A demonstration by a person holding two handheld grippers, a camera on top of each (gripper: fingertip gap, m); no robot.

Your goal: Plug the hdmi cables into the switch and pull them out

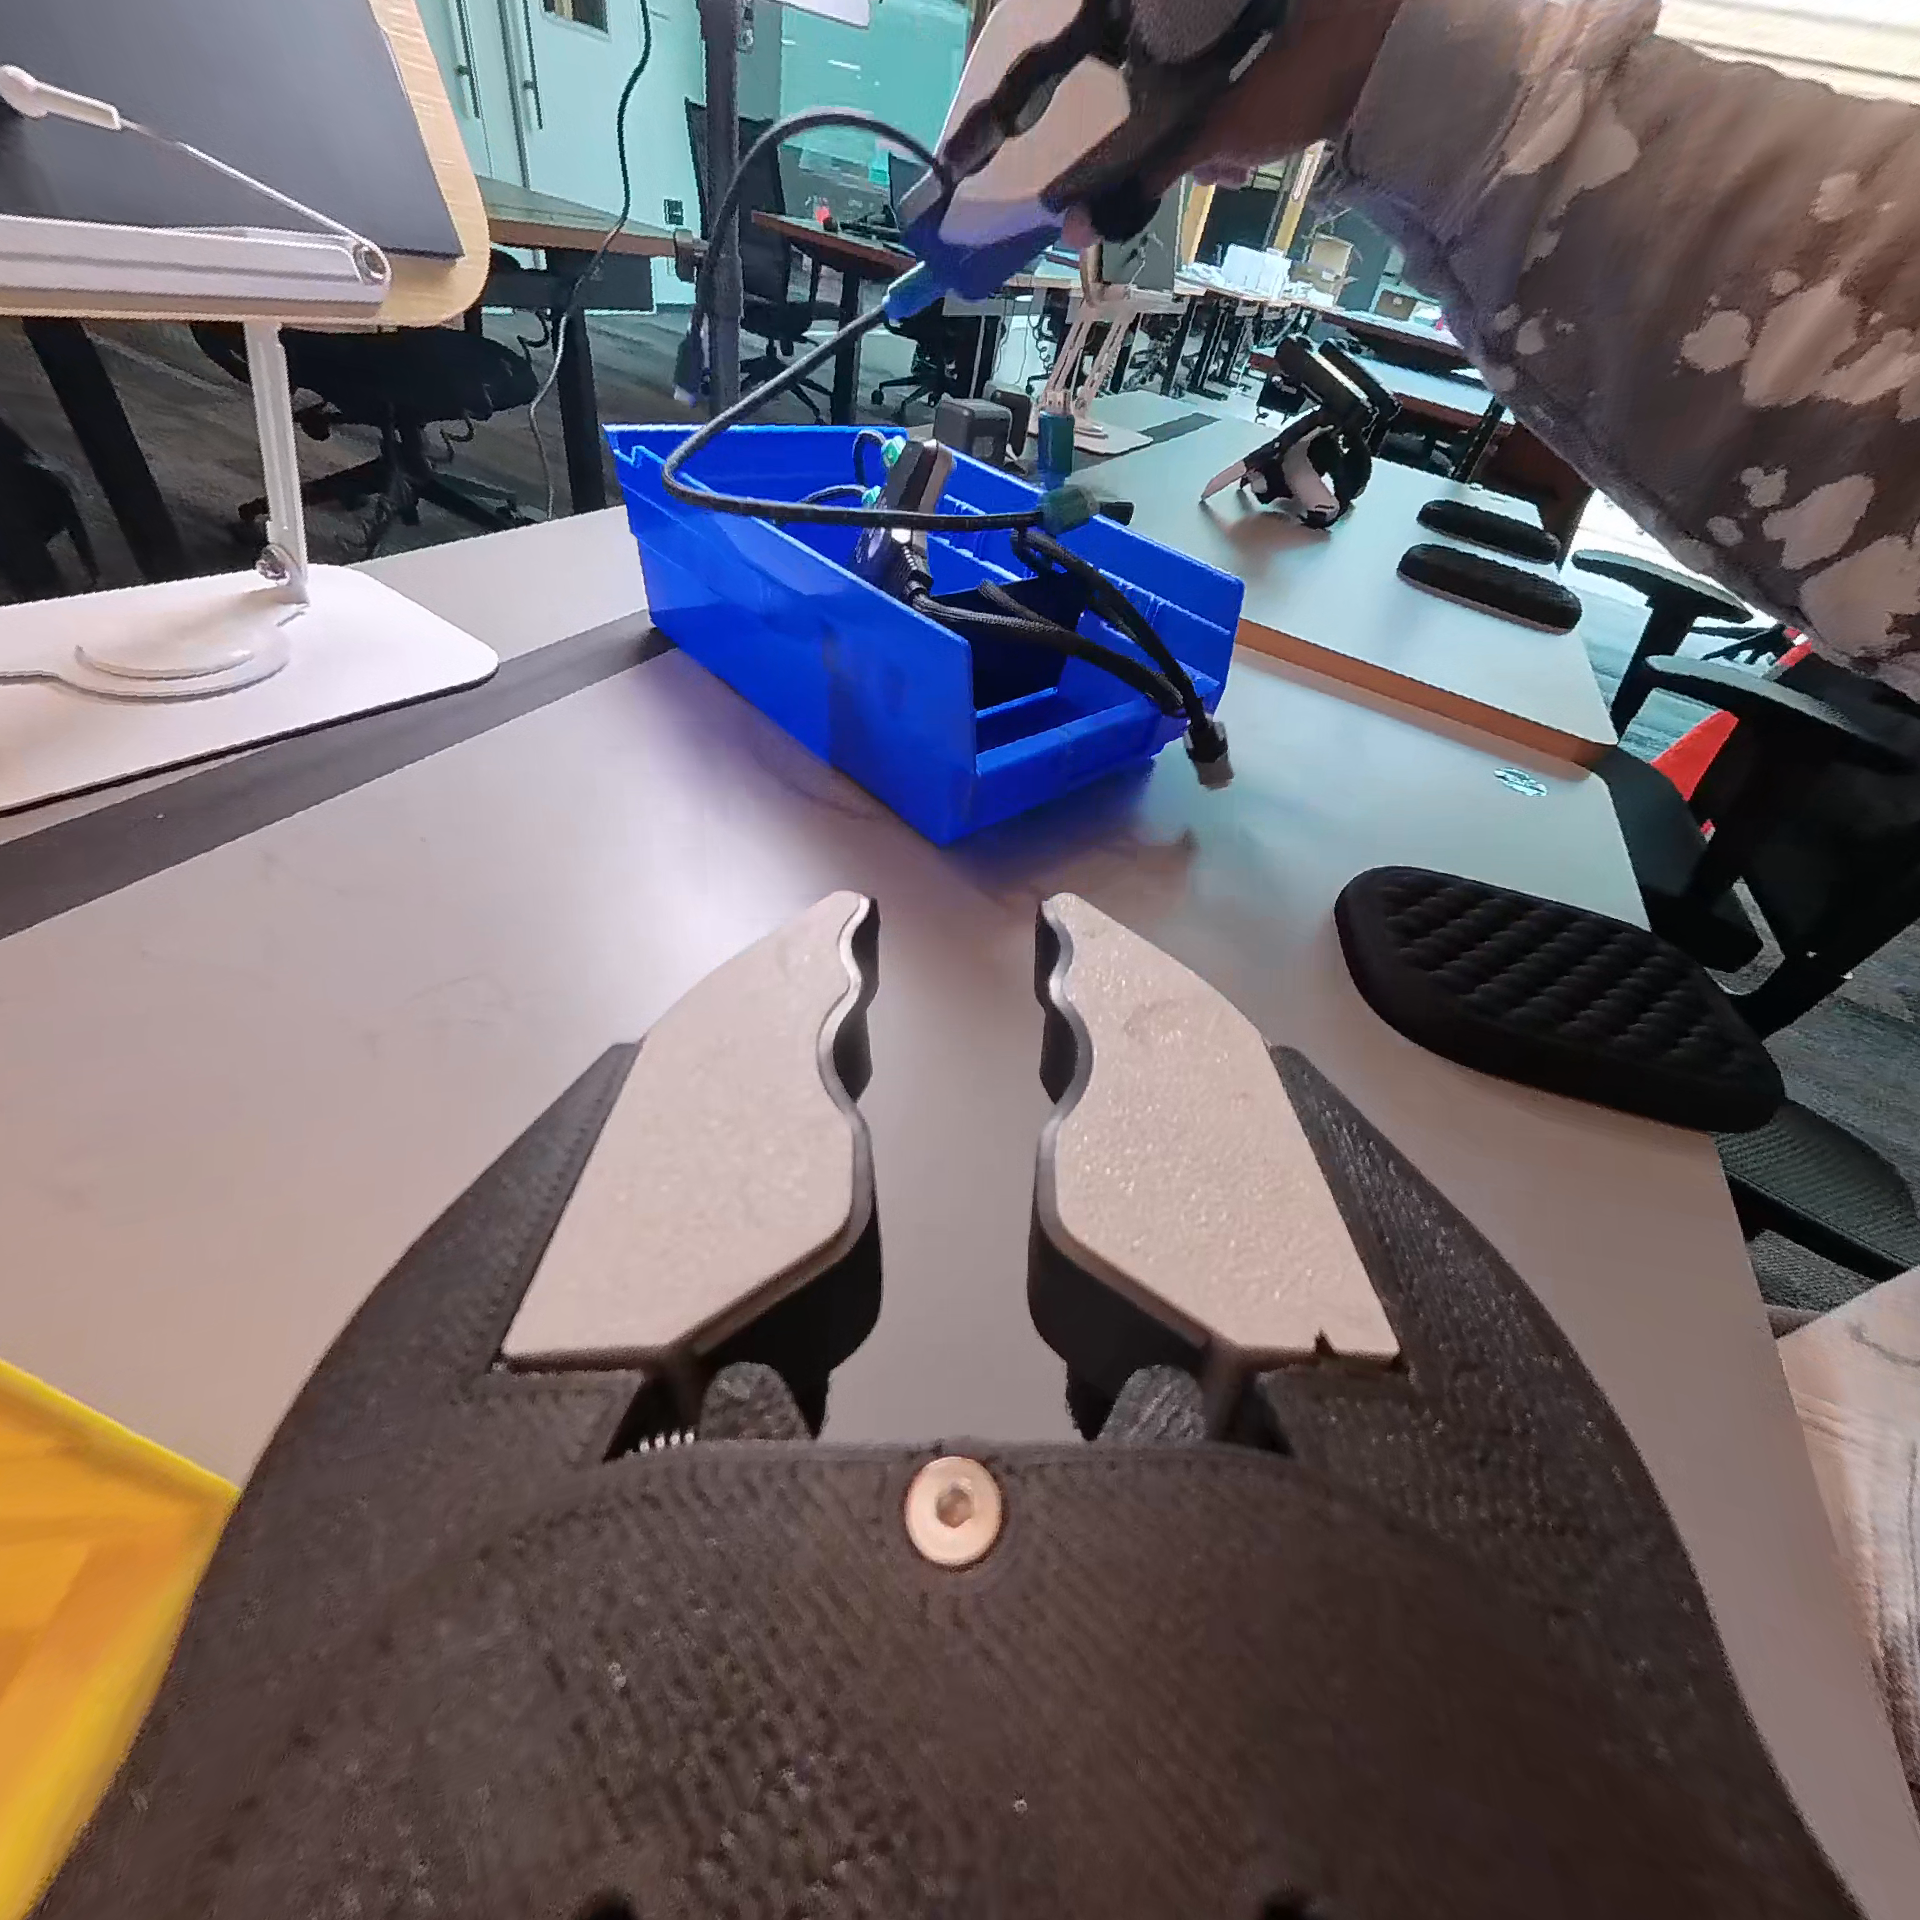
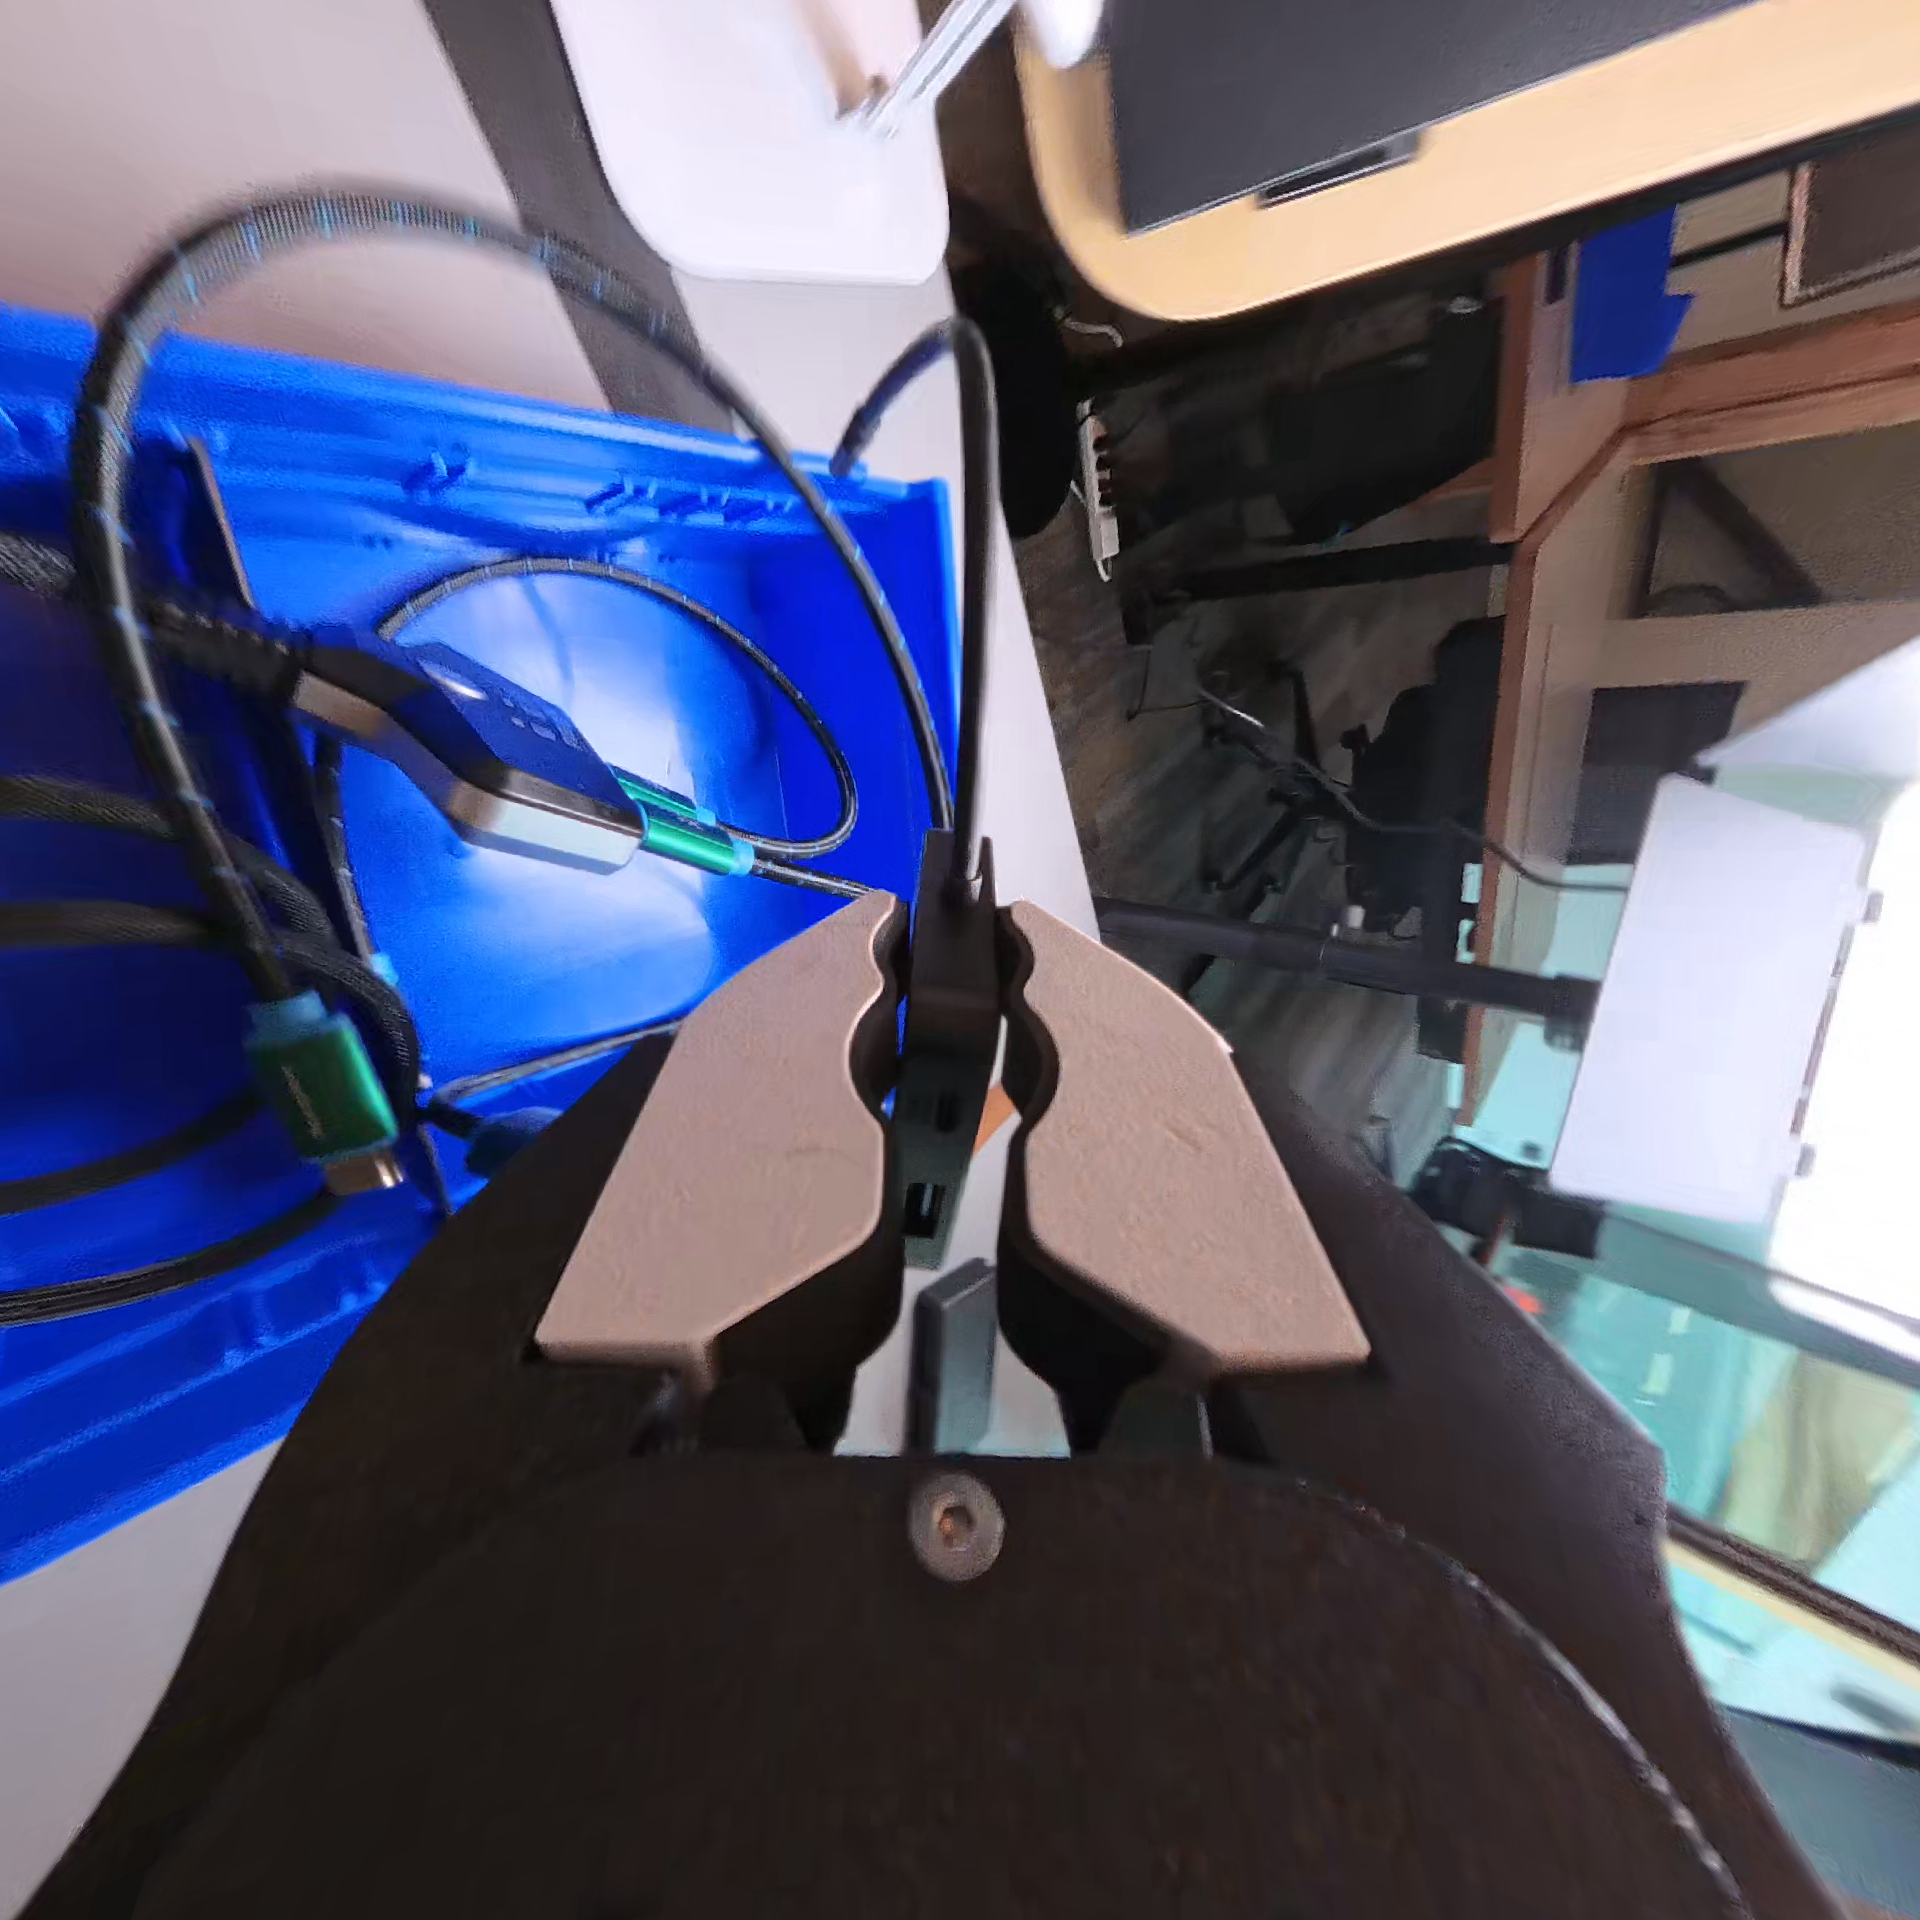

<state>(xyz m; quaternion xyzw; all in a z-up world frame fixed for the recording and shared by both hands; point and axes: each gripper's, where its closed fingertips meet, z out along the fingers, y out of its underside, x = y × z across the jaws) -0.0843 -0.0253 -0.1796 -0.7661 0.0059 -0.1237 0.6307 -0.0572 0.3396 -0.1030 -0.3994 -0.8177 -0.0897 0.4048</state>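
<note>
The right gripper pinched a black switch above the blue bin, which held braided HDMI cables. The left gripper hovered spread, nearer than the bin.

A grey table top is seen up front, crossed by a dark strip. A white stand base is set on it at the left, under a wood-edged board. Beyond, rows of desks and black office chairs are spread over dark carpet. Pale green glass partitions are lit by daylight.
</note>
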